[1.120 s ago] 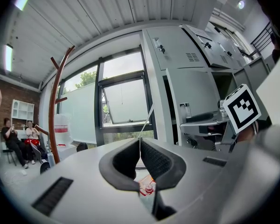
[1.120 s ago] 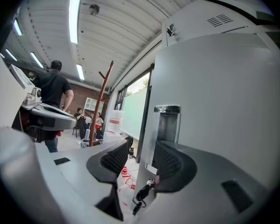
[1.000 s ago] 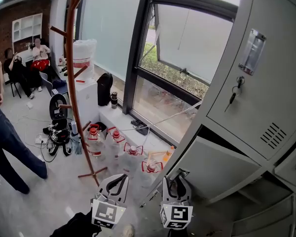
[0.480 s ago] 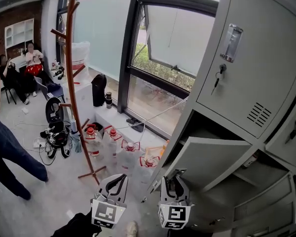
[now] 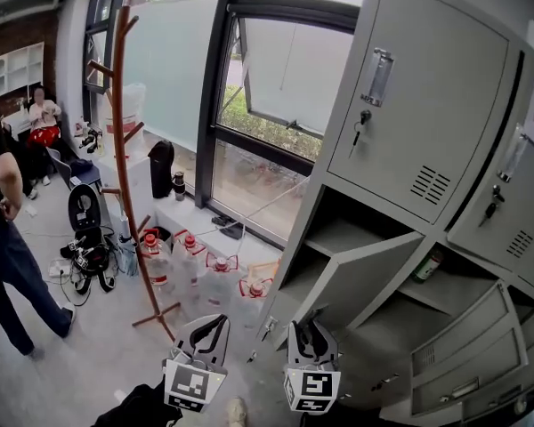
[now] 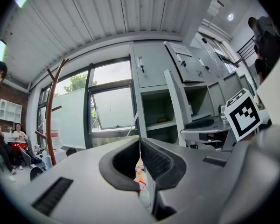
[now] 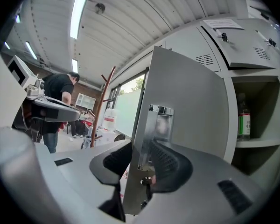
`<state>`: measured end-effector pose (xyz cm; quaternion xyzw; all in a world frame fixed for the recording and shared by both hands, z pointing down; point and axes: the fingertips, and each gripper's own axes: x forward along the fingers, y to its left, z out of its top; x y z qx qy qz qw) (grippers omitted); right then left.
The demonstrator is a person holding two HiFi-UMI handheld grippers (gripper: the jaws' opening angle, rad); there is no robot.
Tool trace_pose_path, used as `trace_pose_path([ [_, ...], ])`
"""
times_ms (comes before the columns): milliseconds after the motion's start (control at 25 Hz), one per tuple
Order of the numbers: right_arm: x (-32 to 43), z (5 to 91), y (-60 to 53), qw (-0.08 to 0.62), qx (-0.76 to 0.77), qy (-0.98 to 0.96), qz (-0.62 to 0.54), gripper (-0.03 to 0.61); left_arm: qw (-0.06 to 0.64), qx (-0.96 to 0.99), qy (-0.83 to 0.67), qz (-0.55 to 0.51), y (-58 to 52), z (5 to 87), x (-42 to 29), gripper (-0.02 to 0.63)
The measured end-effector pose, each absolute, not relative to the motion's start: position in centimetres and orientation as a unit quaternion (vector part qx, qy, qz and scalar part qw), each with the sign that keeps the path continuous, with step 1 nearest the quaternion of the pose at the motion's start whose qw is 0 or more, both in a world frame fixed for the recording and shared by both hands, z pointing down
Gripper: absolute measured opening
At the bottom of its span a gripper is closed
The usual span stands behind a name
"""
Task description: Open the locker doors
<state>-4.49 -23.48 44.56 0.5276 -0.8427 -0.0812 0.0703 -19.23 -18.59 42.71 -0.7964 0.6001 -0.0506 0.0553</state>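
The right gripper [image 7: 142, 146] points level and has the free edge of a grey metal locker door [image 7: 186, 97] between its fingers. One dark ribbed pad lies against the door's outer face beside its upright chrome handle [image 7: 159, 125], and the other lies against the far side. The fingers have just been closing and now press on the door, about half open around the thin panel.

In the head view this door [image 5: 365, 278] belongs to the middle compartment at the left end of a bank of grey steel lockers [image 5: 316, 203]. It stands swung well out towards the camera, with a bare shelf showing behind it. The door above it [image 5: 418, 105] is shut, with a key [image 5: 363, 124] hanging from its lock. In the open compartment next to the right stands a clear bottle with a green label [image 5: 427, 265].

The left gripper [image 6: 140, 141] is held level just beside the right one, clear of the lockers. Its fingers meet at the tips, leaving only a thin slit lower down, and hold nothing.

To the left of the lockers are a dark-framed window [image 5: 267, 132], a reddish-brown wooden coat stand [image 5: 125, 149] and a cluster of large water bottles with red handles [image 5: 187, 256] on the floor. A person in dark clothes [image 5: 4, 238] stands at the far left.
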Motion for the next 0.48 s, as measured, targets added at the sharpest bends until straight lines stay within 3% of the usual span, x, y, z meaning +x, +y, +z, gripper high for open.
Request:
trace_pose_path([
  [480, -0.1, 44.9, -18.5, 0.072, 0.565, -0.818, -0.077, 0.158, 0.062, -0.833, 0.547, -0.053, -15.2, 43.3, -14.8, 0.025],
])
